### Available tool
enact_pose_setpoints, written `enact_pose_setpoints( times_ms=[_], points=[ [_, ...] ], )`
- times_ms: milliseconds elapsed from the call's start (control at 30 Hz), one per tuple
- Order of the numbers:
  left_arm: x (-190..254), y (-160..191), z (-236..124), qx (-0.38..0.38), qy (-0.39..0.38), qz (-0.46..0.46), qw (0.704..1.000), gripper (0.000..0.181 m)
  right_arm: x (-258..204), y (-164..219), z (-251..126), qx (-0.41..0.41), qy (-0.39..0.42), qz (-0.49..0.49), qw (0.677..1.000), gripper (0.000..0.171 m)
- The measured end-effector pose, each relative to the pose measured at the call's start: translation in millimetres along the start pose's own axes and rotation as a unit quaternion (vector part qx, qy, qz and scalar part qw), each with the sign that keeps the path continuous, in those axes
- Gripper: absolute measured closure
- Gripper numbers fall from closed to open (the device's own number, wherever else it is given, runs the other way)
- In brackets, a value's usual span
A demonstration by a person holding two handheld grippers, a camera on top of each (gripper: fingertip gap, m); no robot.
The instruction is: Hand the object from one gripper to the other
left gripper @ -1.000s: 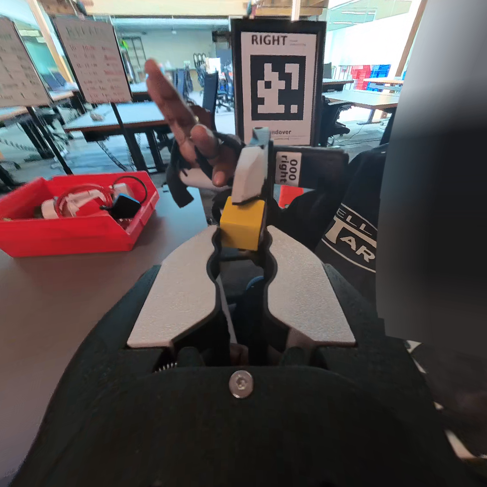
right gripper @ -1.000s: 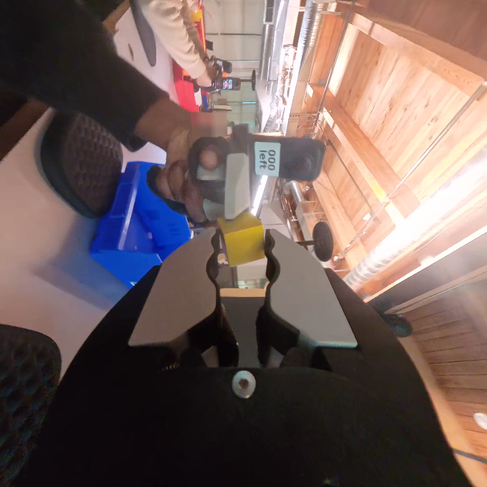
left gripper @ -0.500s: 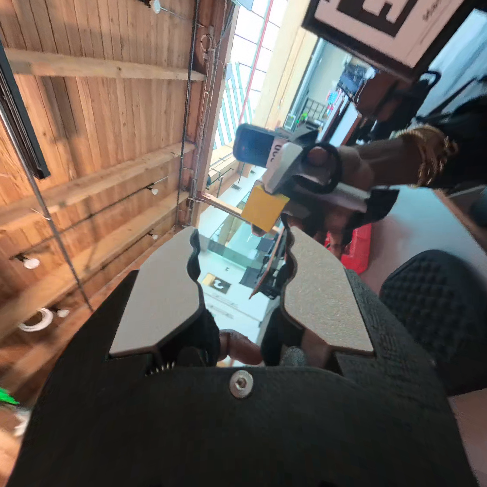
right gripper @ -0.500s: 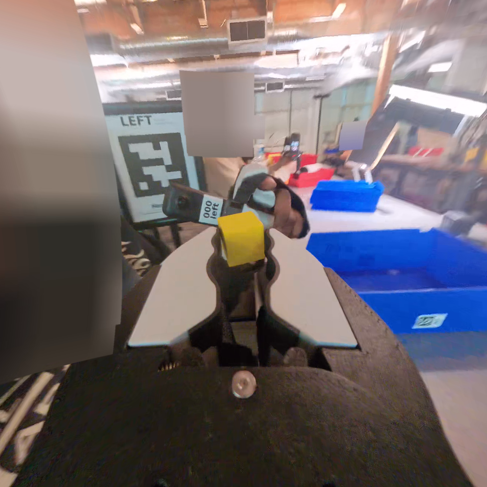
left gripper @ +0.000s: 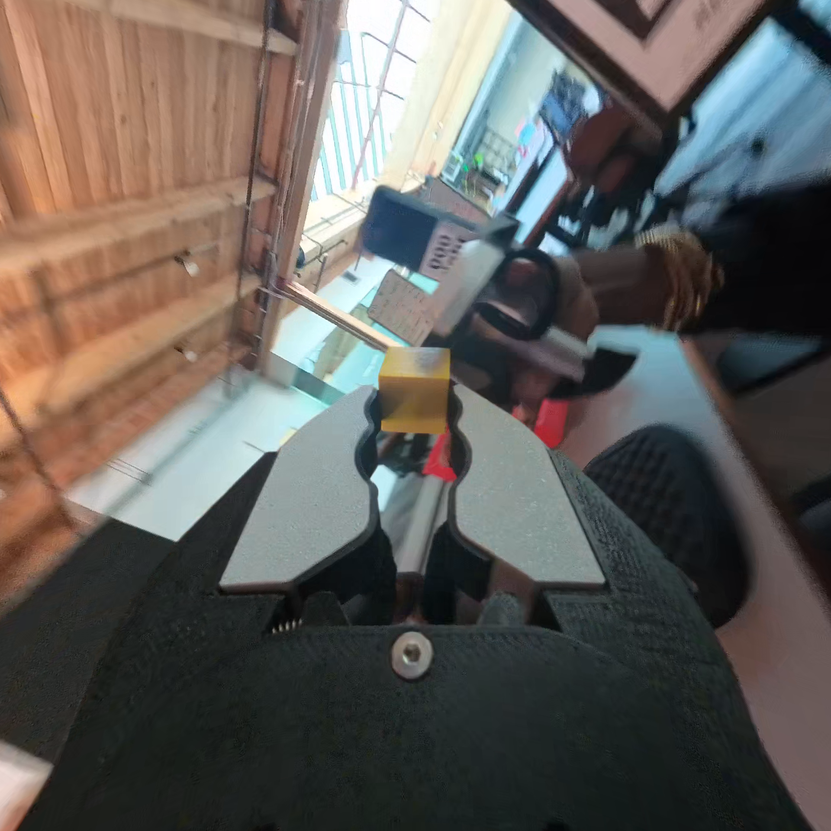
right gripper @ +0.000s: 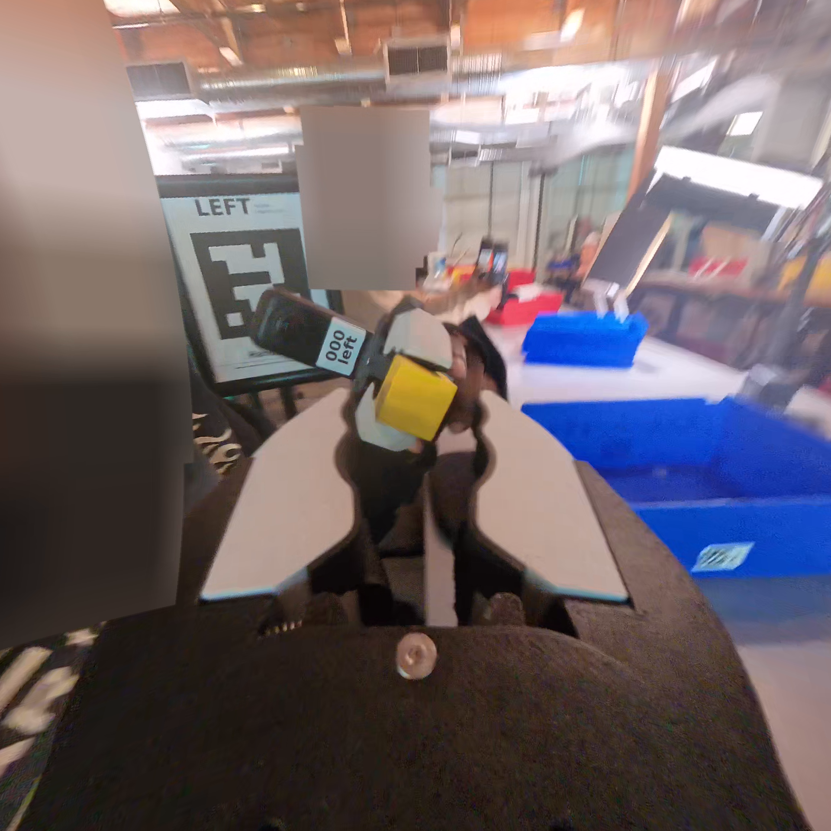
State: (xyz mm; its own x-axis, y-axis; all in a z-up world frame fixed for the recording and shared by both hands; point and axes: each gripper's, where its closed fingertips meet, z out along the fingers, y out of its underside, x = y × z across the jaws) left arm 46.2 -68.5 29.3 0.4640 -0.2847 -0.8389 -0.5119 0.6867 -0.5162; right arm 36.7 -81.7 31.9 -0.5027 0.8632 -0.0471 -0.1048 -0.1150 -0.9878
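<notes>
A yellow cube (left gripper: 414, 390) sits clamped between the fingertips of my left gripper (left gripper: 413, 404), which is shut on it. In the right wrist view the same cube (right gripper: 416, 400) shows between the left gripper's white fingers (right gripper: 418, 341), just beyond my right gripper (right gripper: 413, 407). The right gripper's jaws stand wide apart on either side of the cube without touching it. In the left wrist view the right gripper (left gripper: 490, 292) is farther off and blurred, held by a hand with gold bracelets (left gripper: 683, 274).
Blue bins (right gripper: 719, 476) (right gripper: 584, 341) stand on the pale table to the right. A board with a black-and-white marker (right gripper: 238, 279) stands behind the left gripper. A black mesh chair back (left gripper: 665, 517) and a red bin (left gripper: 551, 420) show in the left wrist view.
Half a second ago the right gripper held the cube and the left was open. Now the left gripper is shut on the cube and the right has opened.
</notes>
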Motion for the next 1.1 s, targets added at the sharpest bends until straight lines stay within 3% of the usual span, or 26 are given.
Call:
enact_pose_setpoints(
  times_ms=[33,100,133,233,333,400,533,600,667,733,800,900,967,1033,1100],
  points=[
    [-4,-2,-1,0.012,0.011,-0.071,0.997,0.154,0,-6,-2,0.024,0.014,-0.051,0.998,0.11],
    [-1,-8,-4,0.04,0.068,-0.212,0.974,0.154,2,-16,-7,0.054,0.061,-0.209,0.975,0.093],
    [1,-11,-5,0.049,0.095,-0.278,0.955,0.154,0,-18,-9,0.057,0.082,-0.311,0.945,0.087],
    [12,-13,-5,0.044,0.18,-0.435,0.881,0.154,-5,-12,-11,0.019,0.132,-0.543,0.829,0.091],
    [28,-9,-4,0.014,0.242,-0.487,0.839,0.154,-8,3,-7,-0.041,0.146,-0.671,0.726,0.102],
    [39,-9,-4,-0.003,0.268,-0.493,0.828,0.154,-9,8,-3,-0.062,0.146,-0.696,0.7,0.109],
    [46,-11,-3,-0.009,0.282,-0.496,0.821,0.153,-13,19,2,-0.08,0.127,-0.71,0.688,0.127],
    [43,-11,-3,-0.003,0.278,-0.502,0.819,0.154,-11,24,3,-0.1,0.125,-0.707,0.689,0.142],
    [43,-12,-4,0.003,0.279,-0.494,0.823,0.153,-11,24,4,-0.106,0.126,-0.701,0.694,0.142],
    [37,-13,-3,0.028,0.252,-0.455,0.853,0.145,-10,21,4,-0.1,0.129,-0.675,0.719,0.142],
    [21,-15,-2,0.071,0.179,-0.371,0.909,0.122,-5,17,3,-0.096,0.132,-0.613,0.773,0.142],
    [-2,-15,-8,0.105,0.037,-0.141,0.984,0.108,2,10,0,-0.079,0.117,-0.436,0.889,0.142],
    [-3,-10,-10,0.074,-0.001,-0.018,0.997,0.108,0,11,1,-0.066,0.077,-0.274,0.956,0.142],
    [2,-7,-9,0.051,-0.006,0.046,0.998,0.109,-4,12,3,-0.056,0.03,-0.111,0.992,0.142],
    [7,-9,-8,0.05,-0.006,0.087,0.995,0.112,-10,14,3,-0.058,-0.016,0.008,0.998,0.142]
  ],
)
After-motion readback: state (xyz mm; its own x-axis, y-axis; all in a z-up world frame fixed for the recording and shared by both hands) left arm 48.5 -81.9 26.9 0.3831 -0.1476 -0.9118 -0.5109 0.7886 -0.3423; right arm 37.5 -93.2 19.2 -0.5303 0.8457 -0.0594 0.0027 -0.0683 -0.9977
